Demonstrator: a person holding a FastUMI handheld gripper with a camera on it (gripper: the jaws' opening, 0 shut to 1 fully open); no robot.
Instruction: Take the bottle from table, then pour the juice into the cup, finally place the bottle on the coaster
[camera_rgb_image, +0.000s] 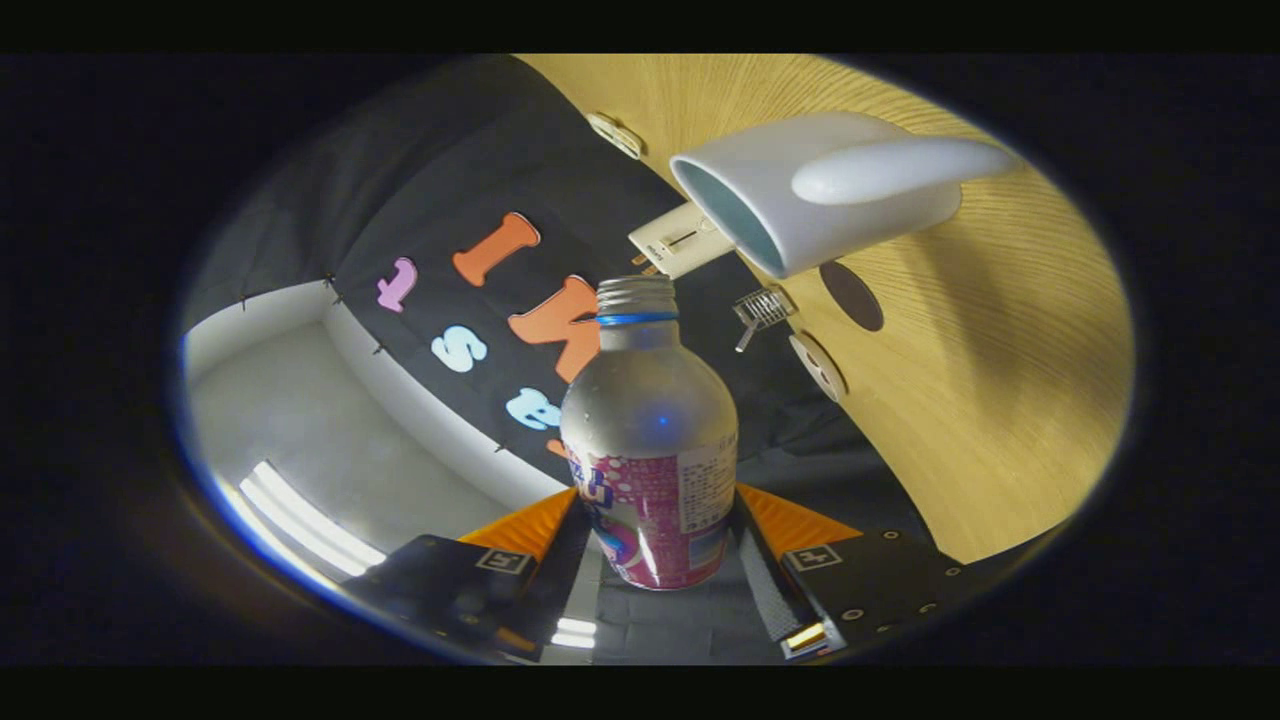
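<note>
Between the tool (655, 545) fingers, one bottle (650, 440) pinched, one cup (815, 190) beyond

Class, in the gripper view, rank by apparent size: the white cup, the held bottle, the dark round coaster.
1. White ceramic cup and clear plastic bottle with pink label, held in the gripper: alike; the bottle's nearness inflates it, so unranked.
2. Dark round coaster: clearly smallest.

A wooden table top (1010, 400) with pale grain lies ahead of the fingers, tilted steeply in view. Beyond it hangs the black cloth wall (470, 160), and past that a white ceiling (330, 440) carries bright strip lights (305, 520).
</note>
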